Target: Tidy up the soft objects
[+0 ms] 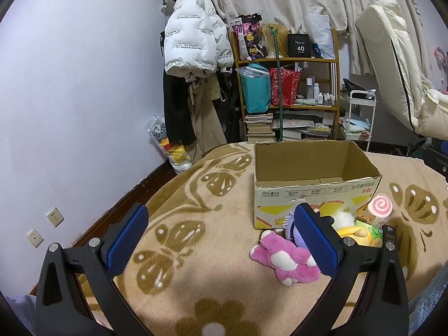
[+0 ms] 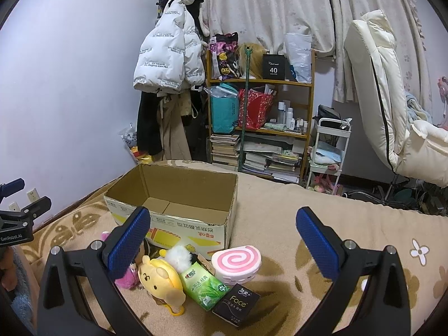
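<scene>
Fingers (image 2: pixel 127 242) on both grippers are spread wide, nothing held. Right gripper (image 2: pixel 224 240) hangs over the toy pile at lower centre of its view: yellow plush (image 2: pixel 161 278), green tissue pack (image 2: pixel 205 285), pink roll (image 2: pixel 236 263), black pack (image 2: pixel 236 303). Left gripper (image 1: pixel 221 240) sits near the pink plush (image 1: pixel 282 257), lower right of its frame. I'd grab one toy at a time, squeezing the fat middle so it doesn't slip. Box (image 2: pixel 173 196) on the bed looks empty, as far as its floor shows.
</scene>
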